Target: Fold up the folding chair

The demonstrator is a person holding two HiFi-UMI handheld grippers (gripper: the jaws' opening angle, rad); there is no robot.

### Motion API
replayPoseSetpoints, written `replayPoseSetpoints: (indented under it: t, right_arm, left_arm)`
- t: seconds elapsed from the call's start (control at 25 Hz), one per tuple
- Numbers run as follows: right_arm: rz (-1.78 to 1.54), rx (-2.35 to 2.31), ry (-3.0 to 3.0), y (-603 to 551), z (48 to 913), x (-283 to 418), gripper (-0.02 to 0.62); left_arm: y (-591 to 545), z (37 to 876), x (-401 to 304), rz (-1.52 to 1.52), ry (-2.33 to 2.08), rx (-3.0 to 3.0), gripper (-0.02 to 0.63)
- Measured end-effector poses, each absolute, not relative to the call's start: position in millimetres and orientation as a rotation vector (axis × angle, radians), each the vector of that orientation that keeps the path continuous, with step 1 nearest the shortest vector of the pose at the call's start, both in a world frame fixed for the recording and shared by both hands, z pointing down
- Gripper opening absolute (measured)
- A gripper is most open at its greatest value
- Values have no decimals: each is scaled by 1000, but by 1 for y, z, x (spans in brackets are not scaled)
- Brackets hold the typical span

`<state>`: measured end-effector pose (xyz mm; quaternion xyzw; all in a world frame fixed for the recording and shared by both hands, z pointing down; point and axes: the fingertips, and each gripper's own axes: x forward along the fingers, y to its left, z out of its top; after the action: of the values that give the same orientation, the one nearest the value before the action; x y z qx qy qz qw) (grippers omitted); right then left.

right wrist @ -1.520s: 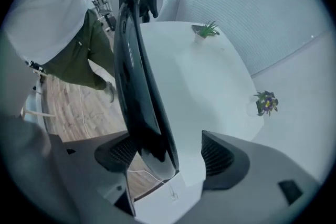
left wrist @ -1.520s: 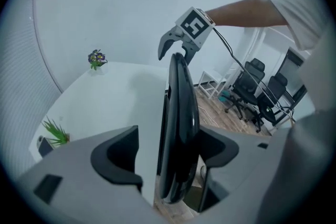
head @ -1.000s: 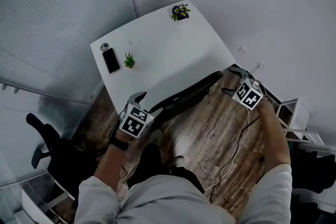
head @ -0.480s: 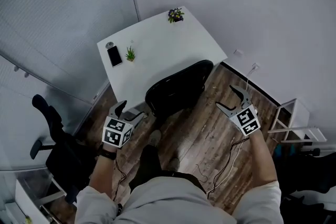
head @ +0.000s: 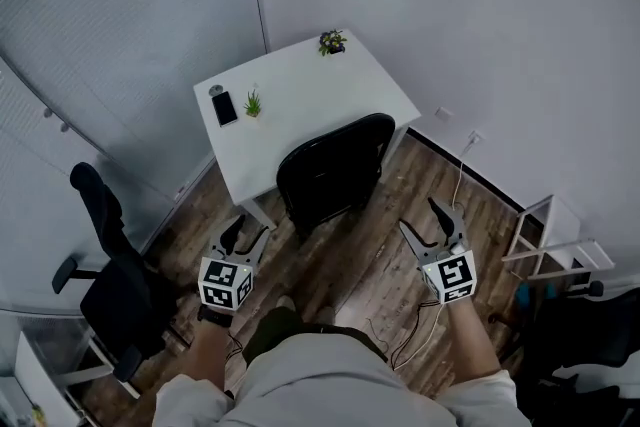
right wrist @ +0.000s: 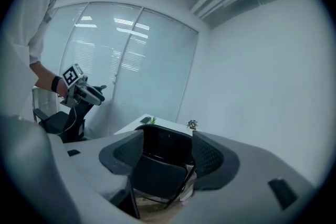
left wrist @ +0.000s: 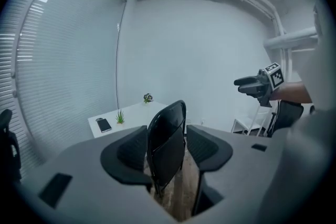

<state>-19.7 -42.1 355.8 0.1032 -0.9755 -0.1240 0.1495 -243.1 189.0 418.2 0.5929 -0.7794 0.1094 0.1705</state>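
The black folding chair (head: 335, 170) stands upright against the front edge of the white table (head: 300, 110). From the side, in the left gripper view, the folding chair (left wrist: 167, 139) looks thin and flat. My left gripper (head: 247, 231) hangs well short of it at the lower left, its jaws closing with nothing between them. My right gripper (head: 420, 217) is at the lower right, also apart from the chair, its jaws closing on nothing. The right gripper view looks at the folding chair (right wrist: 163, 165) from its other side, framed by the jaws without touching them.
On the table lie a phone (head: 224, 108), a small green plant (head: 253, 102) and a flower pot (head: 331, 42). A black office chair (head: 110, 275) stands at the left, a white rack (head: 552, 240) at the right. Cables (head: 440, 300) trail over the wooden floor.
Both grippers have left the chair's sides and drawn back toward me. The chair, low and tilted between them a second ago, now stands upright on its own at the table.
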Motion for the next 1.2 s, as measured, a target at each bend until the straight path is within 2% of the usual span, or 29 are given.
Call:
replayPoseSetpoints:
  t: [0.16, 0.28, 0.52, 0.68, 1.2]
  right_arm:
    - [-313, 391, -2852, -8, 346, -9, 274]
    - [-258, 451, -2878, 14, 347, -8, 234]
    - [-224, 653, -2912, 44, 339, 4, 99]
    - [-226, 764, -2916, 45, 331, 15, 34]
    - [-191, 822, -2912, 54, 333, 34, 21]
  left_arm:
    - [201, 406, -222, 325, -2235, 1745, 220]
    - [208, 401, -217, 314, -2263, 1759, 173]
    - [233, 390, -218, 256, -2344, 1732, 39]
    - [240, 378, -220, 224, -2382, 1733, 8]
    - [248, 372, -202, 233, -2379, 1765, 6]
